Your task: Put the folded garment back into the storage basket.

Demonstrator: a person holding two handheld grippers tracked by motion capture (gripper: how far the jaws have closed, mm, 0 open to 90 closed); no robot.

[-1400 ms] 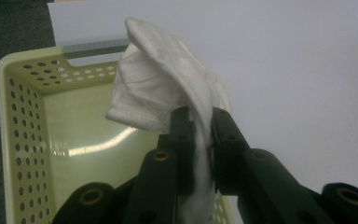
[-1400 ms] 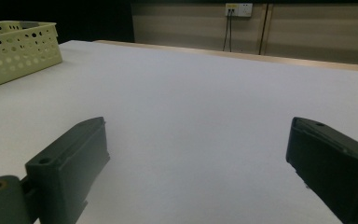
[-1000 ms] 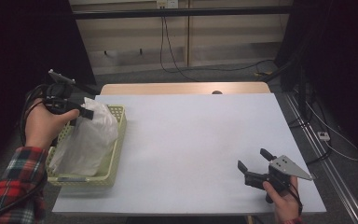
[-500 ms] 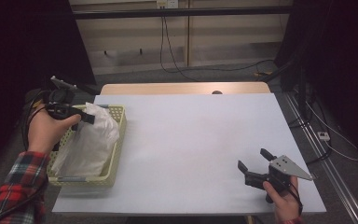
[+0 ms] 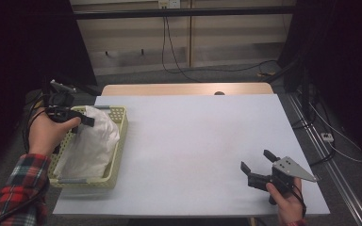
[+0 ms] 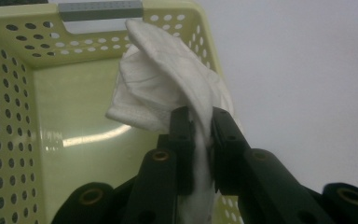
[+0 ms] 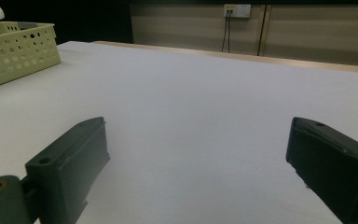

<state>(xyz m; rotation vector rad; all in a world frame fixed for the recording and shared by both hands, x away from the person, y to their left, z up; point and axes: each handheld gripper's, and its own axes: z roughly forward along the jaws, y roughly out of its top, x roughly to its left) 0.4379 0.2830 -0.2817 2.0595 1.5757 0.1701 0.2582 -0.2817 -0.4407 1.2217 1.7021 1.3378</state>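
The table (image 5: pixel 193 150) carries a wide white surface, and almost all of it is free. The pale green basket (image 5: pixel 118 141) stands at its left edge, with a grey handle at the far end wall. The white cloth (image 5: pixel 92 141) lies inside it. Compared with a second ago, the cloth hangs lower and more spread in the basket, and the left gripper (image 5: pixel 82 118) now sits lower over the far end of the basket. In the left gripper view its jaws are pressed together on a fold of the cloth (image 6: pixel 168 88), so the pinch is firm. I judge that the work in hand is lifting the cloth out onto the surface, and it is only at the beginning, because most of the cloth is inside the walls. The right gripper (image 5: pixel 259 165) waits near the front right corner with the jaws spread and nothing between them. The way across the surface is open; only the basket walls could catch the cloth.
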